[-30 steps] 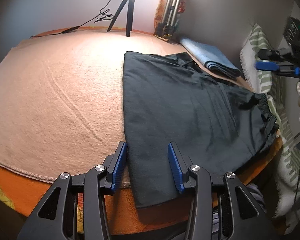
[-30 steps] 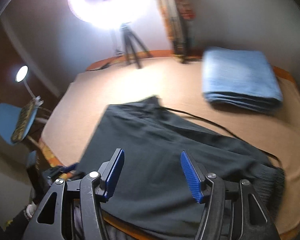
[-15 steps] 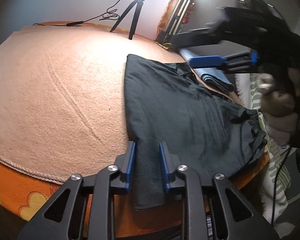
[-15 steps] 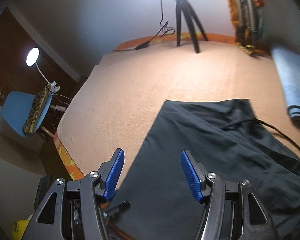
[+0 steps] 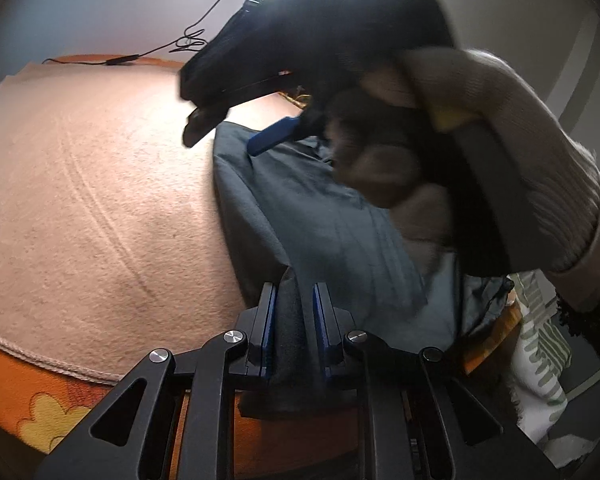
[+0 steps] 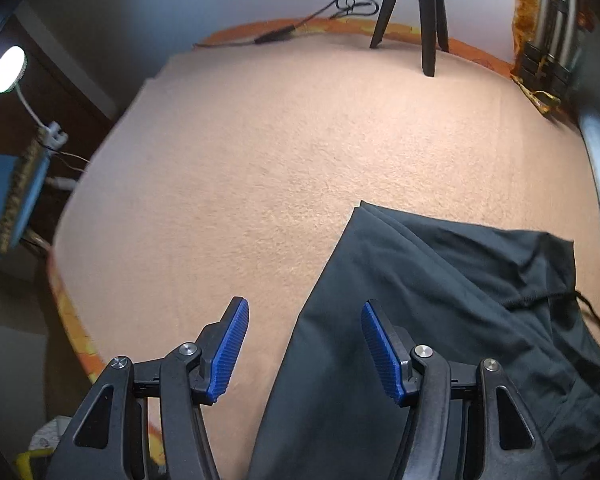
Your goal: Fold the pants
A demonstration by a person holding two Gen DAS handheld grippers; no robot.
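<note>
Our left gripper (image 5: pixel 294 320) is closing on the pants' (image 6: pixel 440 300) hem at the blanket's (image 6: pixel 300 140) near edge to anchor it; our right gripper (image 6: pixel 304 344) hovers with jaws released, ready for the far hem.

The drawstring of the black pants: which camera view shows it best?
The right wrist view. There the drawstring lies in plain sight on the black pants, by the picture's right edge. In the left wrist view, the person's hand covers that part of the pants, so no drawstring shows.

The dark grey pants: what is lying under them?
Under the dark grey pants lies a peach-coloured fleece blanket, itself over an orange patterned sheet that shows at the edge. The part of the blanket directly beneath the pants is covered.
</note>
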